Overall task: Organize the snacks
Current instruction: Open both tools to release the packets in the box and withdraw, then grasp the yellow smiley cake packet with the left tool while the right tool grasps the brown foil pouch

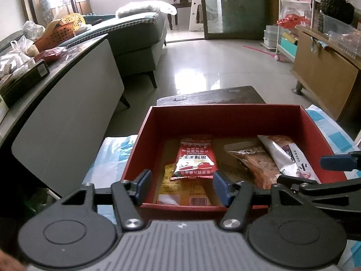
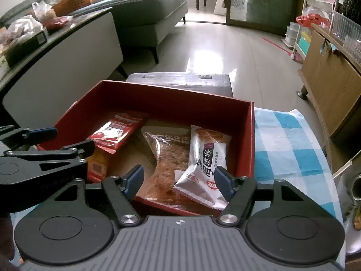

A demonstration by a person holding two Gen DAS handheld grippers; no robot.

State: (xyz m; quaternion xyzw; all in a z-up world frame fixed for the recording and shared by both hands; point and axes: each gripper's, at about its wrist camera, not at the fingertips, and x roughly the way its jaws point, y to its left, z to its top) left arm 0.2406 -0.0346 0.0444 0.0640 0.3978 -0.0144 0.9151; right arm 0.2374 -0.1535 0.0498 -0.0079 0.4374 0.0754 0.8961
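A red cardboard box point(image 1: 225, 115) point(image 2: 171, 100) sits on a blue-checked cloth. Inside lie a red snack packet point(image 1: 195, 158) point(image 2: 117, 131), an orange packet point(image 1: 180, 189) point(image 2: 97, 164) under it, a brown clear-wrapped snack point(image 1: 257, 160) point(image 2: 171, 153) and a white packet point(image 1: 291, 155) point(image 2: 205, 164). My left gripper point(image 1: 181, 186) is open and empty over the box's near left edge. My right gripper point(image 2: 179, 184) is open and empty over the near right edge, its fingertips on either side of the white and brown packets.
A dark wooden stool point(image 1: 212, 96) stands behind the box. A grey cabinet point(image 1: 67, 113) with bags and an orange basket point(image 1: 58, 31) is at left. A sofa point(image 1: 140, 38) is further back. A wooden cabinet point(image 1: 327, 72) stands at right.
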